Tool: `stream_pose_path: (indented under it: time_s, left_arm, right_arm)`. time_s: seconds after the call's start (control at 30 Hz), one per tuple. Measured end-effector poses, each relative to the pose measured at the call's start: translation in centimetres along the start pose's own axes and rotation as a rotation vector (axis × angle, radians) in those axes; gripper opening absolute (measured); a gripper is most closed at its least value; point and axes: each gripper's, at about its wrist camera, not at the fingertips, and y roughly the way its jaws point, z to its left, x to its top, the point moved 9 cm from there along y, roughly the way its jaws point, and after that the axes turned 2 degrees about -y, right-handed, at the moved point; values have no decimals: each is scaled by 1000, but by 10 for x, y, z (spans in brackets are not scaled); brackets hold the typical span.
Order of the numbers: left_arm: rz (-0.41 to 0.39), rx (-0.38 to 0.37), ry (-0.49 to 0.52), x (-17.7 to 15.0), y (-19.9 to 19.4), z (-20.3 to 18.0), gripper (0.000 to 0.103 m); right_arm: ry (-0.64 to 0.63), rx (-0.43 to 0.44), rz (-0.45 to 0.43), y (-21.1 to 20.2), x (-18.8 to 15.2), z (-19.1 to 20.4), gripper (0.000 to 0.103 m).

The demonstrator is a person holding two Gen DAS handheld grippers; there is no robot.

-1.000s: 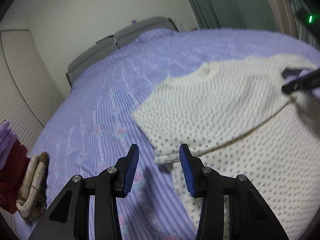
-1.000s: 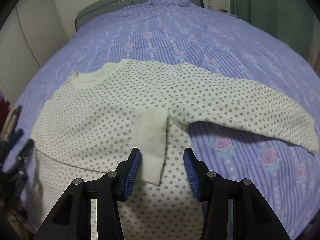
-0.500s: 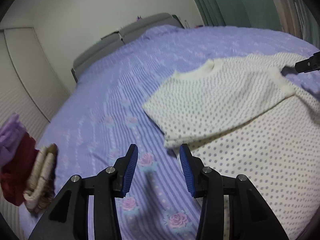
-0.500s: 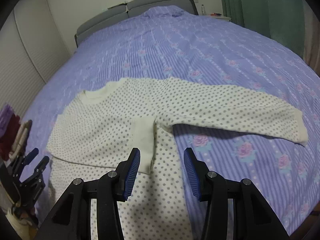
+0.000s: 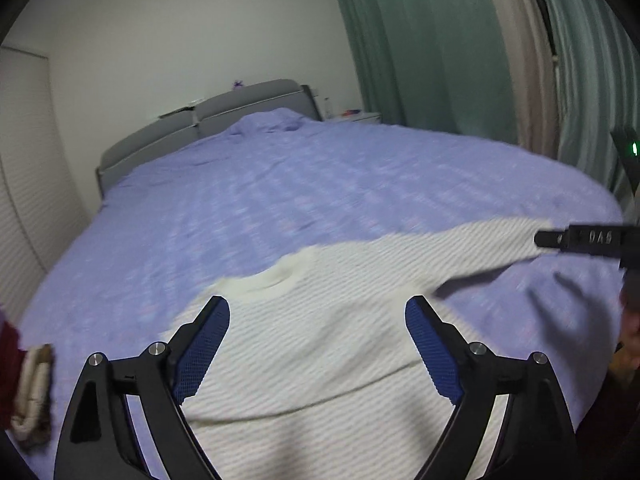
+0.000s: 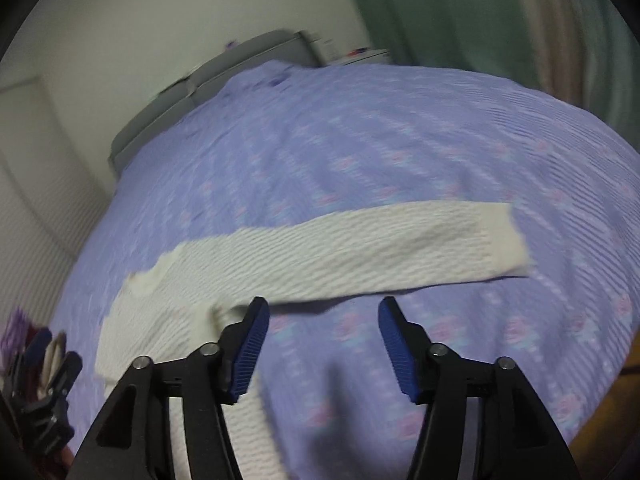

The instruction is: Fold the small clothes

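Left claw (image 5: 317, 344) and right claw (image 6: 323, 338), both spread wide and holding nothing, hover above the bed (image 6: 400, 140). Cream dotted sweater (image 5: 320, 360) lies flat on the bedspread, one long sleeve (image 6: 360, 248) stretched out to the right, unfolded. Likely step: taking that sleeve at its cuff (image 6: 504, 240); a grip on the ribbed edge, carried across the body in one sweep, should keep the fold square. No containers appear; a small stack of folded clothes (image 5: 24, 384) sits at the bed's left edge.

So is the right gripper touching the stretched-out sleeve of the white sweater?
Apart. The right wrist view shows the right gripper open and empty, with purple bedspread visible between its fingertips and the sleeve lying beyond them.
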Motion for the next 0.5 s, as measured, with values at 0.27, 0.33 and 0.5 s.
stream_pose_path:
  time_s: [0.27,0.33,0.5]
  left_arm:
    - [54,-88,-3,19,46,-68,90]
    - [67,-92,11,21,54,-80,90]
    - [96,-91,7,29,68,-101,90]
  right_arm:
    - [320,-22,-19,2,-1,-96,59]
    - [366,-9,-17,9,-4,-106,59]
    - [443,5,-27,28,-6,-125,59]
